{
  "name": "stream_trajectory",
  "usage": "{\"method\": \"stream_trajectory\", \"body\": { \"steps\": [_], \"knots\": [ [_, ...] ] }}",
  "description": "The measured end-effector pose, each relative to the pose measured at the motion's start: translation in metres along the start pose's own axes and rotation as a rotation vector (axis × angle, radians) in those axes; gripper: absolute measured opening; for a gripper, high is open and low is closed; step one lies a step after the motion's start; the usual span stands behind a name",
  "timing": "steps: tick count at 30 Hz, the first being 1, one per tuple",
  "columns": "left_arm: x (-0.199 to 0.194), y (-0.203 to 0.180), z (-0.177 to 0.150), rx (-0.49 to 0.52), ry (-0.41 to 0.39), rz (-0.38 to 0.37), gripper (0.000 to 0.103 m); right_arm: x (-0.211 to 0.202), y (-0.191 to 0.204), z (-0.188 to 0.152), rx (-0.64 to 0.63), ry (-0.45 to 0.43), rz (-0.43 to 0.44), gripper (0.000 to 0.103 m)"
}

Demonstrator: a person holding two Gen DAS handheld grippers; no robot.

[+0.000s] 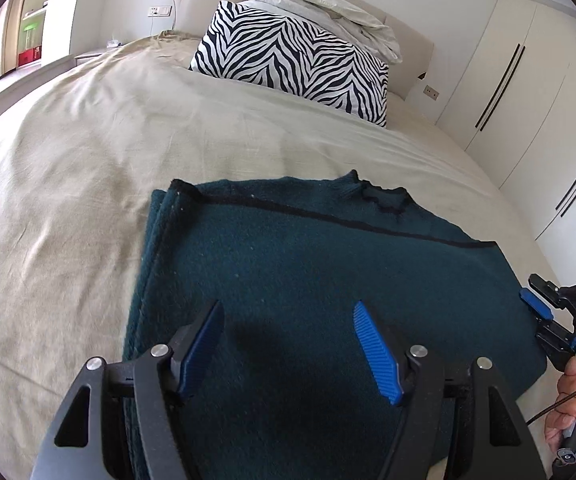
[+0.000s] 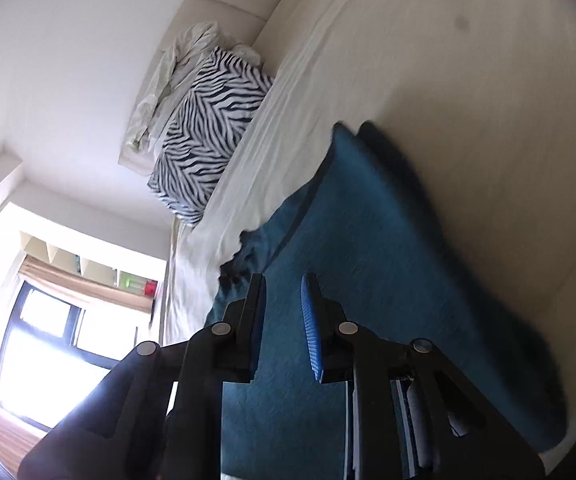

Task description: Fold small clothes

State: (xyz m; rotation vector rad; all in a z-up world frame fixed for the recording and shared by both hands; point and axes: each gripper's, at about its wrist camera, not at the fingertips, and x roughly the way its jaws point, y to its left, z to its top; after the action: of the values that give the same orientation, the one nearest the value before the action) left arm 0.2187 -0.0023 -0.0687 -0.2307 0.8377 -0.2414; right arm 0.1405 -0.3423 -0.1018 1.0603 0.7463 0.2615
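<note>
A dark teal knitted garment with black trim lies folded flat on the beige bed. My left gripper is open and empty, hovering just above the garment's near part. My right gripper sits at the garment's right edge in the left wrist view; its jaws stand apart around the edge. In the right wrist view the right gripper is rolled sideways, with a narrow gap between its fingers, over the teal garment. I cannot tell whether it pinches cloth.
A zebra-print pillow and a crumpled white duvet lie at the headboard. White wardrobe doors stand on the right. A window and shelves are beyond the bed. Bare beige bedding stretches to the left of the garment.
</note>
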Motion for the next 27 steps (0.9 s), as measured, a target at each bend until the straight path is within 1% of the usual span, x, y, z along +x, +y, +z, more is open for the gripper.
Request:
{"method": "stream_trajectory", "body": {
  "steps": [2,4,5,6,7,8,9,11,14,18,19,20,21,23,24,25,27],
  "knots": [
    [-0.005,-0.013,-0.023,0.022,0.036,0.011,0.071,0.032,0.026,-0.043,-0.068,0.151,0.073,0.019],
    [0.002,-0.011,-0.043,0.020,0.083,0.037,0.070,0.066,0.036,-0.081,-0.085,0.298,0.111,0.019],
    [0.001,-0.009,-0.049,0.025,0.076,0.048,0.069,0.079,0.037,-0.099,-0.104,0.358,0.094,0.019],
    [-0.002,-0.008,-0.051,0.028,0.071,0.048,0.069,0.088,0.031,-0.108,-0.109,0.394,0.052,0.019],
    [-0.003,-0.007,-0.052,0.032,0.083,0.054,0.069,0.088,0.018,-0.116,-0.087,0.398,0.019,0.019],
    [-0.004,-0.006,-0.052,0.038,0.096,0.058,0.069,0.082,0.005,-0.115,-0.047,0.379,0.045,0.019],
    [-0.004,-0.006,-0.052,0.047,0.101,0.061,0.069,0.071,-0.009,-0.110,0.003,0.341,0.072,0.018],
    [-0.005,-0.002,-0.054,0.047,0.098,0.057,0.069,0.041,-0.028,-0.094,0.067,0.248,0.061,0.018],
    [-0.005,-0.001,-0.057,0.049,0.089,0.060,0.069,-0.008,-0.054,-0.070,0.085,0.114,-0.003,0.018],
    [-0.005,0.000,-0.058,0.051,0.088,0.055,0.069,-0.071,-0.092,-0.039,0.168,-0.074,-0.056,0.019],
    [-0.005,0.001,-0.058,0.052,0.087,0.052,0.069,-0.087,-0.099,-0.036,0.183,-0.128,-0.089,0.019],
    [-0.006,0.002,-0.060,0.054,0.085,0.051,0.069,-0.102,-0.106,-0.030,0.198,-0.171,-0.113,0.019],
    [-0.007,0.002,-0.062,0.057,0.082,0.052,0.069,-0.119,-0.115,-0.026,0.218,-0.204,-0.120,0.019],
    [-0.008,0.002,-0.062,0.060,0.079,0.053,0.069,-0.139,-0.115,-0.026,0.233,-0.248,-0.155,0.019],
    [-0.008,0.002,-0.063,0.060,0.078,0.052,0.069,-0.147,-0.109,-0.027,0.213,-0.256,-0.175,0.020],
    [-0.008,0.002,-0.063,0.060,0.077,0.051,0.069,-0.148,-0.099,-0.029,0.185,-0.257,-0.185,0.022],
    [-0.007,0.001,-0.063,0.063,0.075,0.053,0.070,-0.145,-0.071,-0.038,0.116,-0.236,-0.163,0.030]
  ]
}}
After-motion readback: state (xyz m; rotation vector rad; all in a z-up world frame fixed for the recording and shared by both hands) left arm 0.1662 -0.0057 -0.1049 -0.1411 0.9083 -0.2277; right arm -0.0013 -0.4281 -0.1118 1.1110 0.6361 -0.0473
